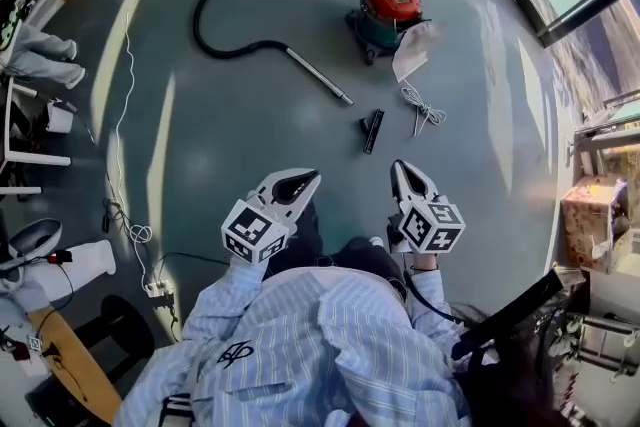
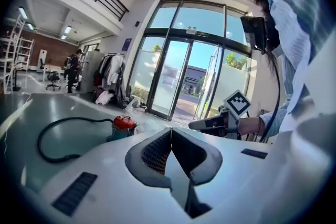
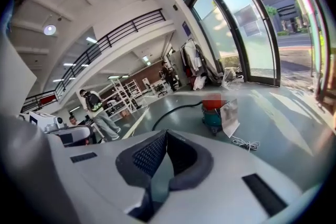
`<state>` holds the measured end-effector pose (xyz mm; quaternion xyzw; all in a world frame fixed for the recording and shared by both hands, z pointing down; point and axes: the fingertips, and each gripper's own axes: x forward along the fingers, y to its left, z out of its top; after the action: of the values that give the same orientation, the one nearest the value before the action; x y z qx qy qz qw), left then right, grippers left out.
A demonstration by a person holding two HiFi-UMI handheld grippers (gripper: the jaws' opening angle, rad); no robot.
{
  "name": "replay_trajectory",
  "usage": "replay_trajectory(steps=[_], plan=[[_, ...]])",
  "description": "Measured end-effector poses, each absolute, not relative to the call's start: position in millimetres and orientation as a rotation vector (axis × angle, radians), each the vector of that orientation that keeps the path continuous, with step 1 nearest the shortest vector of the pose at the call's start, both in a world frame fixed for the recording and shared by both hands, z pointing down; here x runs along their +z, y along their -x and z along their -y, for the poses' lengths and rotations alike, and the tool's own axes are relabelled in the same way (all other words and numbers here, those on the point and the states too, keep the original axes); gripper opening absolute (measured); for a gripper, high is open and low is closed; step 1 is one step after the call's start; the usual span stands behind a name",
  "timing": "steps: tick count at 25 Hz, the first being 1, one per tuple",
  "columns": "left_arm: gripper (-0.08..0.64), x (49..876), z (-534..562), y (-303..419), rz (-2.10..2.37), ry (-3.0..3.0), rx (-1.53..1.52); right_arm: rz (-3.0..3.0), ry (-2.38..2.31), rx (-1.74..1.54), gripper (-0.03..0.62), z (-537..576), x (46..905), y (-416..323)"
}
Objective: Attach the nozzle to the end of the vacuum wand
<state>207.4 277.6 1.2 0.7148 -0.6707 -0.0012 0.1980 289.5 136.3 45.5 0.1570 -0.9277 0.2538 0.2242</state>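
left gripper [image 1: 303, 179]: shut tight, empty | right gripper [image 1: 399, 167]: shut tight, empty | nozzle [image 1: 372, 130]: flat on floor [image 1: 240, 145], near wand [image 1: 320, 75] tip, apart | vacuum tub [image 1: 390, 10]: red lid on, hose [image 1: 196, 18] plugged in

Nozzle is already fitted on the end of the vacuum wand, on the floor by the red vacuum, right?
No. The head view shows the nozzle lying loose, apart from the end of the vacuum wand, on the floor by the red vacuum.
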Motion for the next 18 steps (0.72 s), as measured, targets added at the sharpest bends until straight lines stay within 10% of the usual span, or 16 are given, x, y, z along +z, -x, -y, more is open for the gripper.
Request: replay_trajectory(steps=[18], plan=[[0.005, 16.5, -176.8, -68.9, 1.550, -2.133, 0.006, 2.439, -0.804, 0.893, 0.006, -74.1, 56.4, -203.4]])
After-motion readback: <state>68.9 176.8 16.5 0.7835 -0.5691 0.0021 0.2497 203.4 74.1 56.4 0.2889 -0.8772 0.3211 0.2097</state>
